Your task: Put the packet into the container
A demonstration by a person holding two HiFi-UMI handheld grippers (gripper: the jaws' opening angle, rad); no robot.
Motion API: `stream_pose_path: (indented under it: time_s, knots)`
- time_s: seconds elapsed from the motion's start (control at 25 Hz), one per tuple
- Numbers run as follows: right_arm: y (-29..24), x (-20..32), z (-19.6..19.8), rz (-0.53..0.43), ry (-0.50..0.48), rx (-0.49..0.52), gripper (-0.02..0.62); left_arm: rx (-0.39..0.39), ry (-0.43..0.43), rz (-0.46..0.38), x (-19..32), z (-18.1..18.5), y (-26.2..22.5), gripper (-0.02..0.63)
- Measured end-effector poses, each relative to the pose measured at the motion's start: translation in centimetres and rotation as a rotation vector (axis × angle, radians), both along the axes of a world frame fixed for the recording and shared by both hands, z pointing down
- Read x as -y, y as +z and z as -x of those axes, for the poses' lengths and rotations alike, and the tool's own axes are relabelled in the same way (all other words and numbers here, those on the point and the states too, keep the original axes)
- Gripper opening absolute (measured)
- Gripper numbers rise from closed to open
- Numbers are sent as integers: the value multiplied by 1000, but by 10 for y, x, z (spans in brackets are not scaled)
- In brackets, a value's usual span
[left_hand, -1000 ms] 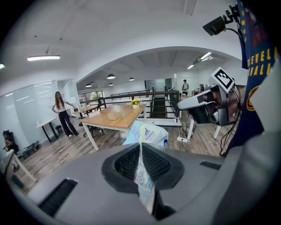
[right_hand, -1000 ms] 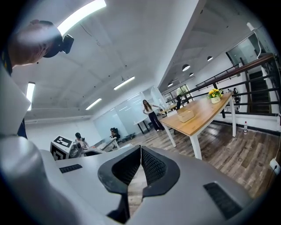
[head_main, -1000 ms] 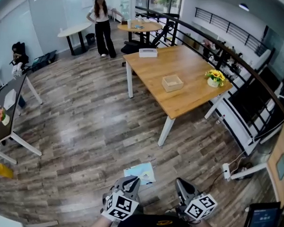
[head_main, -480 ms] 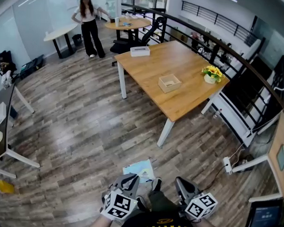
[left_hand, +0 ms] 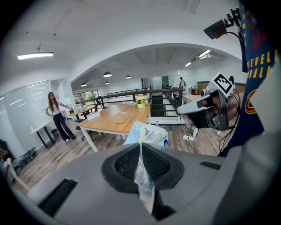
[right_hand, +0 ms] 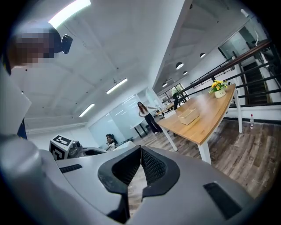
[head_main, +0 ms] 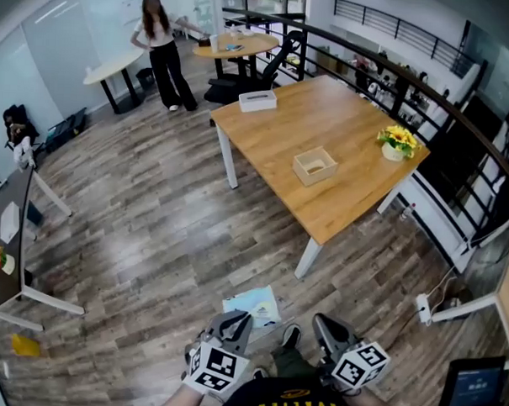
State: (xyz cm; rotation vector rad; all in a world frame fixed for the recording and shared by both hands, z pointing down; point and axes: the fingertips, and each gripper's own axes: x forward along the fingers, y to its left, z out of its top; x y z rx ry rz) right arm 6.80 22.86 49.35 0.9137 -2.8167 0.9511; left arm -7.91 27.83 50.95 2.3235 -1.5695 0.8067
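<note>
A light blue and white packet [head_main: 252, 305] sticks out forward from my left gripper [head_main: 229, 330], low in the head view. In the left gripper view the packet [left_hand: 147, 135] is pinched upright between the shut pads of that gripper [left_hand: 141, 148]. My right gripper [head_main: 327, 331] is beside it, shut with nothing held; its pads [right_hand: 147, 165] meet at the tips of the gripper [right_hand: 140, 151]. The container, a small open wooden box [head_main: 314, 166], stands on a wooden table [head_main: 292, 124] well ahead of both grippers. It also shows as a small box [left_hand: 119, 117] in the left gripper view and a box [right_hand: 189, 116] in the right one.
The table also bears a pot of yellow flowers [head_main: 398, 141] and a white tissue box [head_main: 257, 100]. A person [head_main: 164, 47] stands far back by a round table [head_main: 117, 64]. A black railing [head_main: 428, 88] runs behind the table. A shoe [head_main: 289, 336] shows between the grippers on wood floor.
The whole view has advanced across the floor toward the wooden table. A shoe has come into sight between the grippers. Both grippers keep their places and the packet stays pinched.
</note>
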Motion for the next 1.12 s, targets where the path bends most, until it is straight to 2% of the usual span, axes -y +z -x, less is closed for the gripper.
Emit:
stream_pose_path:
  time_s: [0.44, 0.8, 1.12]
  knots:
    - [-12, 131, -14, -8, 13, 47, 11, 31, -8, -23, 139, -10, -18, 17]
    - [-4, 183, -13, 11, 28, 39, 11, 16, 9, -10, 192, -10, -13, 17]
    - [11, 235, 5, 32, 95, 14, 11, -13, 69, 2, 255, 16, 2, 15]
